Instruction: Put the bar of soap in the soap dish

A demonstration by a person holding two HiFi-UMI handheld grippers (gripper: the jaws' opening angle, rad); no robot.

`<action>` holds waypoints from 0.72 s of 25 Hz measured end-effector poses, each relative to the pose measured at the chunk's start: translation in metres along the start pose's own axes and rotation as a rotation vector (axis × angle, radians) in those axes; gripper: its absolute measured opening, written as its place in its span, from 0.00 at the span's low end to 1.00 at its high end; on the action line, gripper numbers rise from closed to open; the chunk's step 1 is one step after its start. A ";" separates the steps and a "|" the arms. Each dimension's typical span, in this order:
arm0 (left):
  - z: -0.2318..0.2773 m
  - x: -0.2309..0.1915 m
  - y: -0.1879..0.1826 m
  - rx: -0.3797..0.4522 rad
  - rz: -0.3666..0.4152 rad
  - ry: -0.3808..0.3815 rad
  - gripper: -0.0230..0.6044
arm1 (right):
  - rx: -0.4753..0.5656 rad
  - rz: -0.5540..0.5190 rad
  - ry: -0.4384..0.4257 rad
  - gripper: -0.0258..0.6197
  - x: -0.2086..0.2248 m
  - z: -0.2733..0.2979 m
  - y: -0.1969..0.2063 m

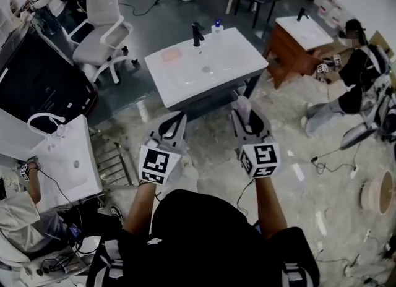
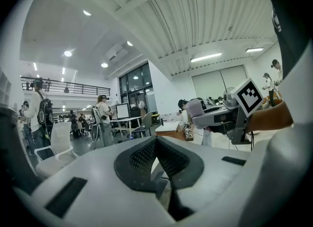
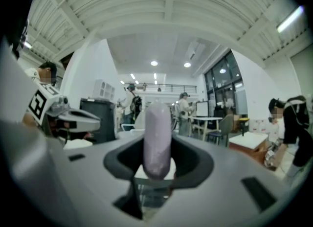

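Closest in, seen from the head view, are the person's dark-clad shoulders [image 1: 198,236], with both forearms stretched forward and a black-and-white marker cube [image 1: 154,164] on each tool.

The bar of soap [image 1: 243,107], pale lilac with rounded ends, is clamped in the right tongs [image 1: 244,117]. In the right gripper view it stands on end between the two dark pads, its upper half poking out beyond them. It is carried in the air above the speckled floor [image 1: 291,149], short of the white bench [image 1: 238,51].

The left tongs [image 1: 174,125] sit level beside the right, well apart from the soap. Their jaws are closed together on nothing, the dark pads meeting at a point in the left gripper view.

Ahead, the bench carries a sunken basin with a black tap [image 1: 197,34] at its far edge and a small blue-capped bottle [image 1: 217,27] just beside the tap. A flat pinkish dish [image 1: 171,55] lies on the bench's left part, apart from the basin's drain.

A white office chair [image 1: 105,32] stands left of the bench. A wooden washstand [image 1: 297,47] stands to its right, with a person [image 1: 359,72] sitting on the floor near it.
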State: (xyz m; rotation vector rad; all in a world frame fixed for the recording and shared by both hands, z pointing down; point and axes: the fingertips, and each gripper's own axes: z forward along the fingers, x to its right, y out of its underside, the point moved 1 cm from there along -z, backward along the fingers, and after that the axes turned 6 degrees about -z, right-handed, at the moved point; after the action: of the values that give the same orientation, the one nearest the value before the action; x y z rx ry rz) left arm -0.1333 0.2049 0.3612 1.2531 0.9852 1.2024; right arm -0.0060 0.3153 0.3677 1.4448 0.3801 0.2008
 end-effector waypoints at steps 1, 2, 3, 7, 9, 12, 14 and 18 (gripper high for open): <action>0.007 -0.005 0.001 -0.002 -0.002 -0.001 0.07 | -0.005 -0.001 -0.002 0.32 0.003 0.009 0.002; 0.015 -0.010 0.002 -0.005 -0.002 -0.003 0.07 | -0.010 -0.001 -0.005 0.32 0.007 0.018 0.004; 0.022 -0.015 0.003 -0.008 -0.001 -0.005 0.07 | -0.014 0.000 -0.007 0.32 0.011 0.028 0.006; 0.050 -0.047 0.008 -0.020 -0.007 -0.016 0.07 | -0.028 0.001 -0.016 0.32 0.019 0.070 0.009; 0.063 -0.064 0.008 -0.022 -0.008 -0.020 0.07 | -0.029 0.000 -0.022 0.32 0.022 0.093 0.007; 0.080 -0.092 0.003 -0.017 -0.008 -0.024 0.07 | -0.031 -0.011 -0.036 0.32 0.021 0.126 -0.001; 0.091 -0.112 0.001 -0.014 -0.011 -0.028 0.07 | -0.035 -0.021 -0.045 0.32 0.019 0.148 -0.006; 0.112 -0.154 0.001 -0.019 -0.011 -0.042 0.07 | -0.030 -0.036 -0.060 0.32 0.016 0.197 -0.014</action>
State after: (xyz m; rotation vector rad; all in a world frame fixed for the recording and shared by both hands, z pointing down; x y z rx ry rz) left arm -0.0453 0.0356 0.3606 1.2518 0.9463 1.1700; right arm 0.0806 0.1366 0.3674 1.4099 0.3523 0.1327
